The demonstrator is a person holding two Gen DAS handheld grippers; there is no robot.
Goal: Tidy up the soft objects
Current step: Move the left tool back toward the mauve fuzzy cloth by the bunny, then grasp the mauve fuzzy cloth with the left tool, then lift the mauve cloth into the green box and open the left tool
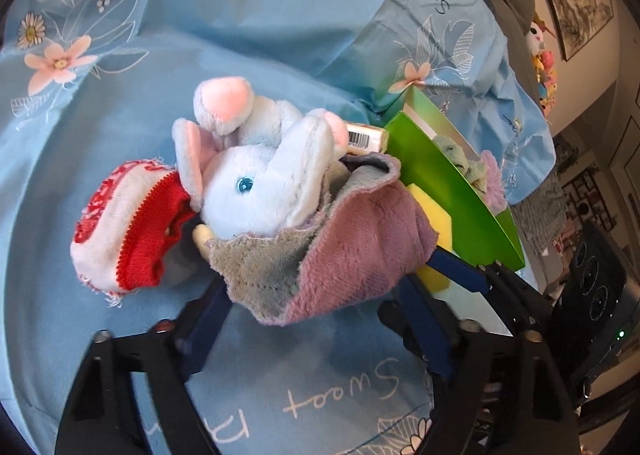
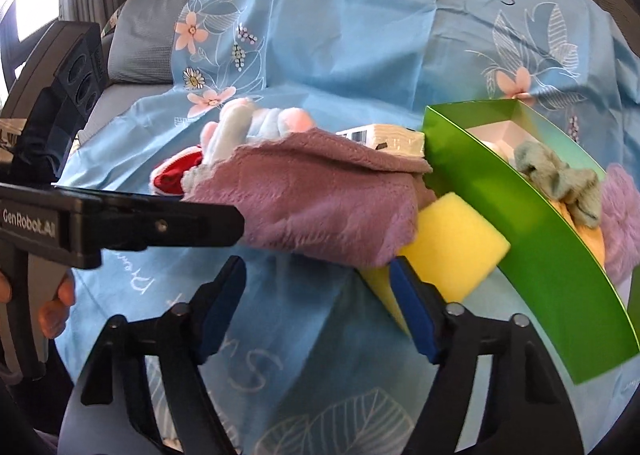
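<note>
The left gripper is spread around the purple cloth's near edge; one plush bunny lies beyond. The right gripper gapes, one finger seemingly touching one yellow sponge.

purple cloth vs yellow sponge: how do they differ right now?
The purple cloth is fuzzy, crumpled and draped against the plush bunny; the yellow sponge is a smooth block with clean edges. The cloth lies left of the sponge, which leans against the green box. Both are soft and outside the box.
</note>
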